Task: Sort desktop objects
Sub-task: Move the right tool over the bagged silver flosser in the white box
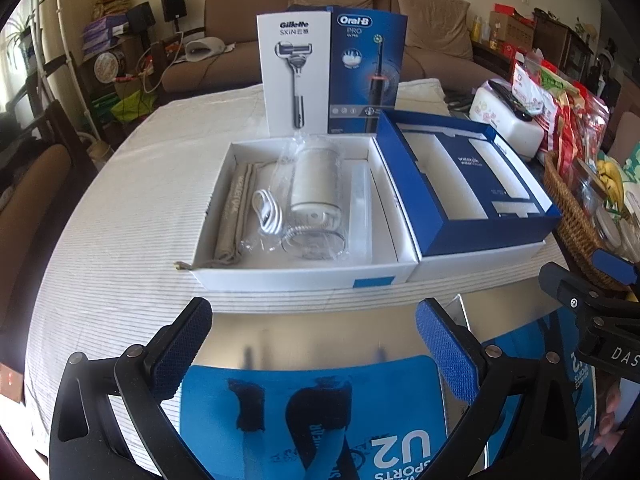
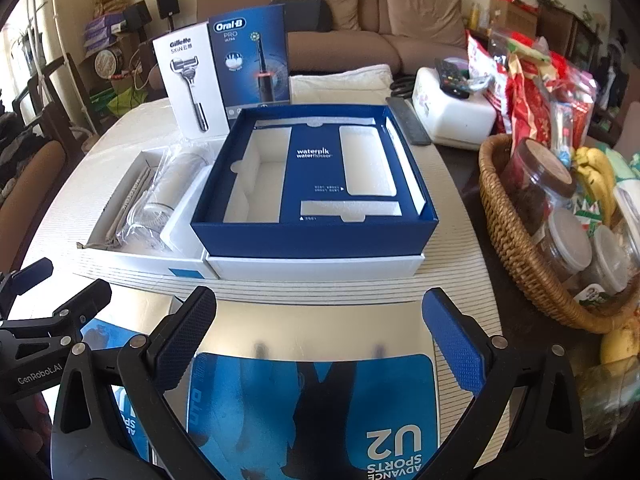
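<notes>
An open white box lies on the striped tablecloth and holds a white water flosser in clear plastic, a coiled white cable, a grey pouch and a long white case. To its right sits the blue Waterpik tray, seen centrally in the right wrist view. White Gillette and blue Oral-B boxes stand upright behind. My left gripper and right gripper are both open and empty, above silver U2 packets near the table's front edge.
A wicker basket with jars and bananas stands at the right. Behind it are red snack bags and a white container with a remote on top. A brown sofa is behind the table, chairs at the left.
</notes>
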The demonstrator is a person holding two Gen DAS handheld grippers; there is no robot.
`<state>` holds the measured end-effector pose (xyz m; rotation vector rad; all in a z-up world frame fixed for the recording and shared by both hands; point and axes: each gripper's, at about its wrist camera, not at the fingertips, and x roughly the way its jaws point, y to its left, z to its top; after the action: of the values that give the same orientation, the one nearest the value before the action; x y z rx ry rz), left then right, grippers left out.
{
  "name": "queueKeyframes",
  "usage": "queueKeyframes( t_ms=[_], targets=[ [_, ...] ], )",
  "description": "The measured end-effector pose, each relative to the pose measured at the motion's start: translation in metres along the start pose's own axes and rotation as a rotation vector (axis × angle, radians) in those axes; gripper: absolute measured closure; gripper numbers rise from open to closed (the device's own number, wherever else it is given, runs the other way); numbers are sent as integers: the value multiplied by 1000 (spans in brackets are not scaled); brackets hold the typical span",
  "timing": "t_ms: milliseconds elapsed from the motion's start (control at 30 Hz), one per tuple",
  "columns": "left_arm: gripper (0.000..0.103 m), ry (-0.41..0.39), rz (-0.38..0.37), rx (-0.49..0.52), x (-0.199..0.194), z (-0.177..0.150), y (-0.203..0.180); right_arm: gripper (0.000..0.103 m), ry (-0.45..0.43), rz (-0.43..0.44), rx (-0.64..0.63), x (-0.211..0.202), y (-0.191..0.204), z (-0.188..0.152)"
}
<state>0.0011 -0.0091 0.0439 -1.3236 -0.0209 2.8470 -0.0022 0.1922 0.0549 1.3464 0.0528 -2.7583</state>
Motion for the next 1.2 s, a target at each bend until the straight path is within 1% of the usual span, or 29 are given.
queueKeyframes(
  t_ms=[67, 133, 167, 367, 533, 633, 700, 833, 1033, 1100, 1133, 1200],
  targets=[
    [0, -15, -2, -8, -7, 5, 4, 0, -11, 2, -6, -6, 3, 6],
    [0, -20, 2, -17, -14, 22, 8, 0, -19, 5, -12, -11, 6, 10],
    [0, -24, 2, -20, -16, 25, 10, 0, -22, 10, -14, -12, 8, 12],
    [0, -43, 0, -35, -22, 36, 23, 0, -25, 24, -35, -16, 18, 19],
    [0, -41, -14, -35, -17, 44, 26, 0, -25, 34, -57, -15, 28, 26],
    [0, -50, -50, -44, -15, 48, 39, 0, -27, 72, -63, -14, 33, 36],
    [0, -76, -68, -49, -16, 50, 51, 0, -33, 104, -64, -16, 36, 45],
    [0, -112, -67, -38, -15, 57, 72, 0, -43, 186, -79, -16, 53, 70],
    [0, -130, -106, -68, -7, 65, 107, 0, 9, 299, -95, 10, 98, 109],
    [0, -130, -123, -75, -3, 65, 112, 0, 33, 305, -107, 26, 115, 119],
    [0, -127, -129, -78, -1, 65, 114, 0, 50, 316, -136, 33, 123, 121],
    [0, -116, -139, -81, 6, 64, 118, 0, 87, 304, -150, 55, 139, 128]
  ],
)
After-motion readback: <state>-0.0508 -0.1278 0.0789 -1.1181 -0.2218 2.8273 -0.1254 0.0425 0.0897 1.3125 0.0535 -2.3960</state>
